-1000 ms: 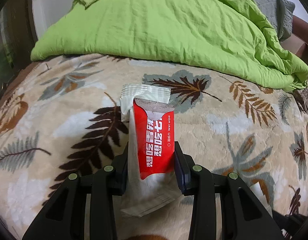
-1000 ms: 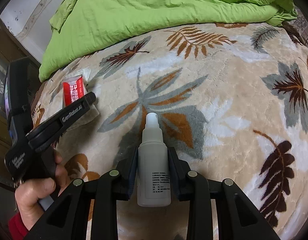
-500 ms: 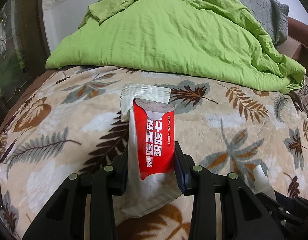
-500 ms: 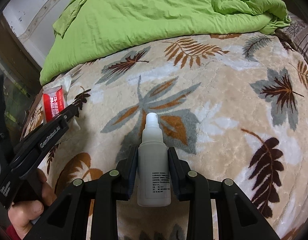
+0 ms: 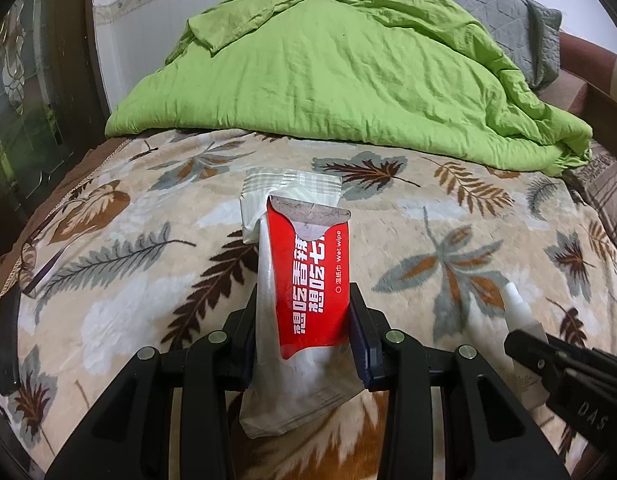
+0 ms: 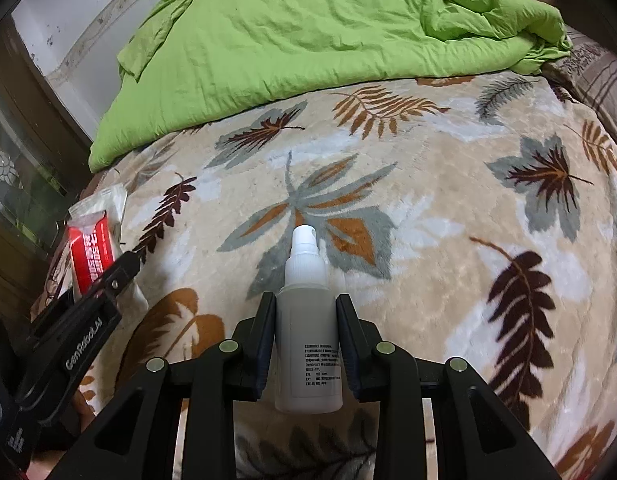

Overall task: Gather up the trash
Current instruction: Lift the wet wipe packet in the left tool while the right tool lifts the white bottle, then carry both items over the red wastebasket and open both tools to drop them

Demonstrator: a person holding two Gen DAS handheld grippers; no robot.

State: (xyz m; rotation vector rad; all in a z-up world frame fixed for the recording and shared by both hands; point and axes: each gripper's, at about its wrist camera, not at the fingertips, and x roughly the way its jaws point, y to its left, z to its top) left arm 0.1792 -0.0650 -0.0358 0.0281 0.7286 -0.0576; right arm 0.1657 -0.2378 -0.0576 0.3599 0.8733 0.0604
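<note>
Clamped between the two black fingers of the left gripper (image 5: 304, 320), a red and white wet-wipe packet (image 5: 312, 280) stands upright with a pale crumpled wrapper (image 5: 292, 188) tucked behind it, both held clear above the bed. The right gripper (image 6: 306, 328) is closed just as firmly on a small white spray bottle (image 6: 308, 340), its nozzle pointing away from the handle. Each set of jaws is only as wide as the thing it squeezes, with nothing loose between them.

To my eye the picking-up is finished for these pieces, and the step in hand is carrying them off. No bin or bag shows in either view, so I cannot say where they are headed. The next move calls for keeping both grips tight while swinging toward whatever container is used, then opening one gripper at a time above it. The flimsy wrapper looks the likeliest to slip out, since it seems only pinched along with the packet.

Below lies a plush beige blanket (image 6: 448, 200) printed with brown, grey and orange leaves, and I see no more litter on the part in view. At the far side a bright green quilt (image 5: 328, 80) lies heaped, with a grey pillow (image 5: 500, 4) behind it to the right. On the far left is a white wall with a patterned border, and beside it a dark wooden frame with glass panes.
</note>
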